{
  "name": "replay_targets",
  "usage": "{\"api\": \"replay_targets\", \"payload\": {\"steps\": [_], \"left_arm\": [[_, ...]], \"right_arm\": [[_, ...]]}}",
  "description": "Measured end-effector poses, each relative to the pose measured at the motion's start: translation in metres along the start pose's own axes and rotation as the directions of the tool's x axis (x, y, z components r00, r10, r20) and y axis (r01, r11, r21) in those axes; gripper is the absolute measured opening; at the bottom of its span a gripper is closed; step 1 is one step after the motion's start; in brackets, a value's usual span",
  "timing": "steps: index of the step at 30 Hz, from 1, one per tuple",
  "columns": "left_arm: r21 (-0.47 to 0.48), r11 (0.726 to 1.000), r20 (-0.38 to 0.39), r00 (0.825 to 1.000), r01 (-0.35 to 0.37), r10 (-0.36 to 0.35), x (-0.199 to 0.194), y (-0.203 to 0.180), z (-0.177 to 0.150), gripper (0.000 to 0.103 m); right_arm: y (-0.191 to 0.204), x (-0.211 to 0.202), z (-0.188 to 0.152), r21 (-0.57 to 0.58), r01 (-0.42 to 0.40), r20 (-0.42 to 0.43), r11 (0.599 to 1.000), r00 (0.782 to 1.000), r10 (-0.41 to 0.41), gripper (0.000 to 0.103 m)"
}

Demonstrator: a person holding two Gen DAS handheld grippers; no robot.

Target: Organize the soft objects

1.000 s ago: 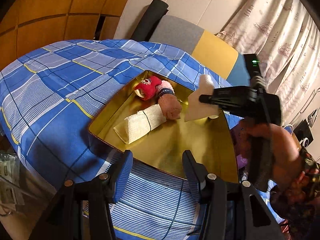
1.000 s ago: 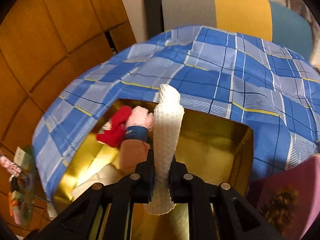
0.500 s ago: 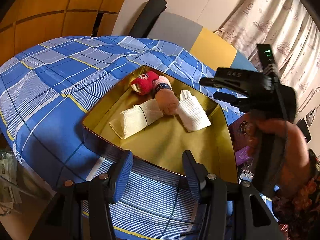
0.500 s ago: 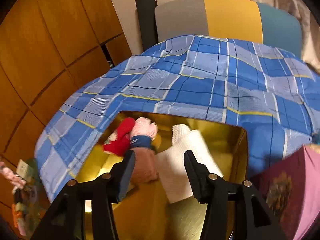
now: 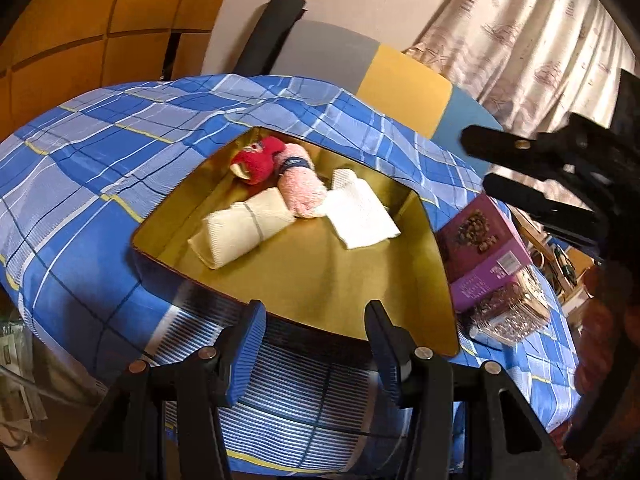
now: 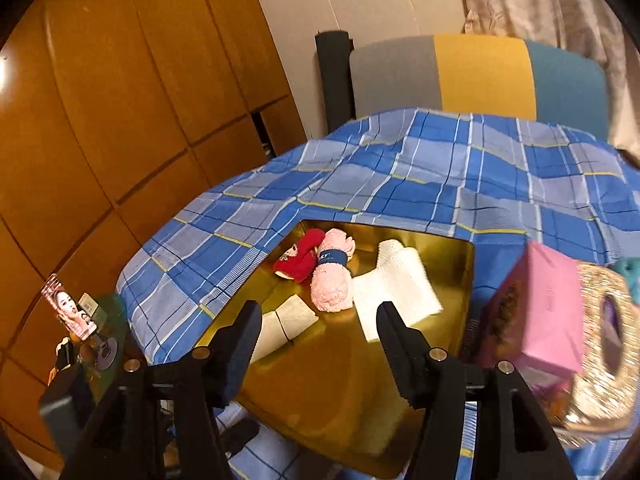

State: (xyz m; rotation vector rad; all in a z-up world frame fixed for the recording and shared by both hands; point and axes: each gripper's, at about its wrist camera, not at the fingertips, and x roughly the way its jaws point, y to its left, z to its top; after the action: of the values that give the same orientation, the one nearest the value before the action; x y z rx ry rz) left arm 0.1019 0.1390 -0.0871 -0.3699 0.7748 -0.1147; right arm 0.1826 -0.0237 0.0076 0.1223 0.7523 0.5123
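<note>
Gold tray on the checked cloth, contents: red sock at the far left corner, pink roll touching it, cream roll toward the left wall, white folded cloth beside the pink roll toward the right wall. I count four soft pieces stowed. My right gripper, jaws just opened, stands spread and empty above the tray; my left gripper likewise spread, empty. No loose soft pieces visible; remainder, I judge, lies out of view.
</note>
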Motion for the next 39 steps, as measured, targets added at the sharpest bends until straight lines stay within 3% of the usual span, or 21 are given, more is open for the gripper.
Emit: {"api": "replay_targets", "payload": {"steps": [4, 8, 13, 20, 26, 34, 39], "left_arm": [[0.047, 0.998, 0.003, 1.000, 0.030, -0.030, -0.002, -0.015, -0.004, 0.052], [0.101, 0.993, -0.013, 0.998, 0.067, -0.066, -0.002, -0.034, -0.012, 0.052], [0.162, 0.981, -0.055, 0.993, 0.110, -0.102, 0.002, -0.056, -0.027, 0.052], [0.241, 0.953, -0.114, 0.981, 0.183, -0.159, 0.002, -0.091, -0.051, 0.052], [0.279, 0.931, -0.175, 0.966, 0.236, -0.193, 0.003, -0.121, -0.072, 0.052], [0.330, 0.898, -0.252, 0.944, 0.291, -0.214, 0.007, -0.159, -0.096, 0.052], [0.378, 0.871, -0.285, 0.935, 0.314, -0.213, 0.011, -0.186, -0.106, 0.052]], "right_arm": [[-0.008, -0.037, -0.011, -0.019, 0.021, 0.055, 1.000, 0.998, -0.020, 0.062], [-0.028, -0.078, -0.026, -0.025, 0.098, 0.117, 0.995, 0.989, -0.094, 0.065], [-0.065, -0.111, -0.043, 0.037, 0.171, 0.129, 0.985, 0.976, -0.174, 0.067], [-0.136, -0.140, -0.077, 0.188, 0.263, 0.074, 0.946, 0.957, -0.280, 0.067], [-0.201, -0.158, -0.120, 0.302, 0.346, -0.009, 0.888, 0.933, -0.360, 0.068], [-0.292, -0.161, -0.169, 0.372, 0.489, -0.164, 0.789, 0.871, -0.463, 0.068], [-0.355, -0.172, -0.165, 0.422, 0.541, -0.189, 0.727, 0.837, -0.513, 0.068]]}}
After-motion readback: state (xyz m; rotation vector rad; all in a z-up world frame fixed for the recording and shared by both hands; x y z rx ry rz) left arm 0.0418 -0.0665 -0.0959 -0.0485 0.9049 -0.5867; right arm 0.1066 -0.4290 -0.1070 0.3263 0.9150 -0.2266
